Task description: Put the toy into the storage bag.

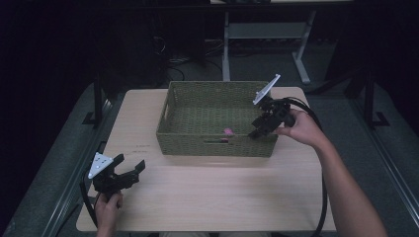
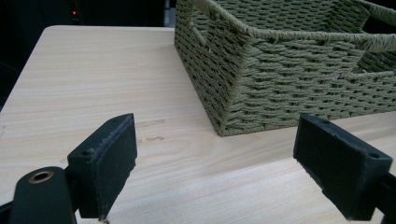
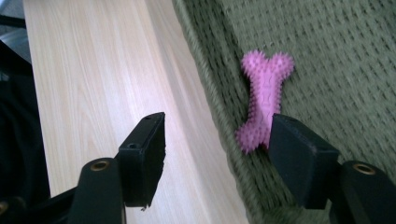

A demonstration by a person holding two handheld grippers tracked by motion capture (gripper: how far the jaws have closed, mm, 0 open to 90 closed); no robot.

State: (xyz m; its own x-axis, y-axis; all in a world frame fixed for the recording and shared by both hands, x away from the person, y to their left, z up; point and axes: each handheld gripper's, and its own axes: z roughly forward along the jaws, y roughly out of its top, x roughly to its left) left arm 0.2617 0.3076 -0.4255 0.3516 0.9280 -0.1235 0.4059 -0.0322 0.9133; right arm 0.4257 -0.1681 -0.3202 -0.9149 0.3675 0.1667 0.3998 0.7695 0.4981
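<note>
Nearest the camera in the high view is the left tool, held in a hand at about 7 o'clock on the table. Its two black jaws stand wide apart and nothing is between them. In the left gripper view its jaws point across the bare wood at a near corner of the green woven basket, which sits a little way off and does not touch them.

Over at about 2 o'clock, the right tool leans down over the front right corner of the basket. A hand holds it from the right side. Its jaws are about half open and they hold nothing.

Inside the basket lies a small pink bone toy with little bumps all over it. It rests on the basket floor, right up against the front wall, at about 6 o'clock inside the basket. In the right gripper view the pink bone toy lies just past the right tool, with one end close by one jaw. The basket's rim runs between the jaws, and the jaws do not press on the toy.
</note>
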